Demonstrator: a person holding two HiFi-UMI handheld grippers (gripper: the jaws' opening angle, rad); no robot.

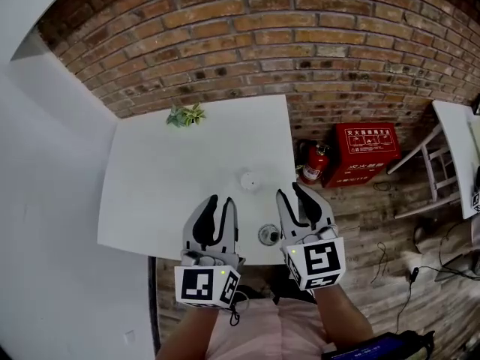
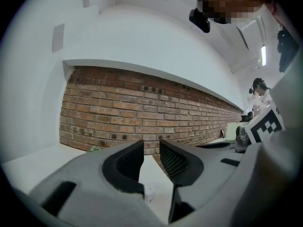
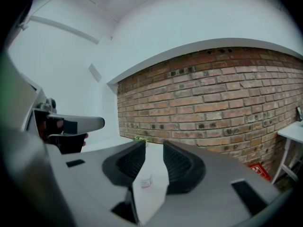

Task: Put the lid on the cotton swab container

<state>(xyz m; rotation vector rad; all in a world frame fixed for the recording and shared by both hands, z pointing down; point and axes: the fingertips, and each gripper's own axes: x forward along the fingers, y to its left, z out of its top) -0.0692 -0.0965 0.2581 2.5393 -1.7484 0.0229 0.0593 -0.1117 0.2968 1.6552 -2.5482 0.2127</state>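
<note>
Left tool (image 1: 221,199); right tool (image 1: 289,190); jaws apart, empty | lid (image 1: 267,235) partly covered

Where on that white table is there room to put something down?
The left half of the table is bare, from the plant at the far edge to the near edge. The right front is crowded: container, lid, left gripper and right gripper.

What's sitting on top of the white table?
A little green plant at the far edge, a round white container near the middle, and a round lid by the near edge. The left gripper and right gripper hide the table under them.
</note>
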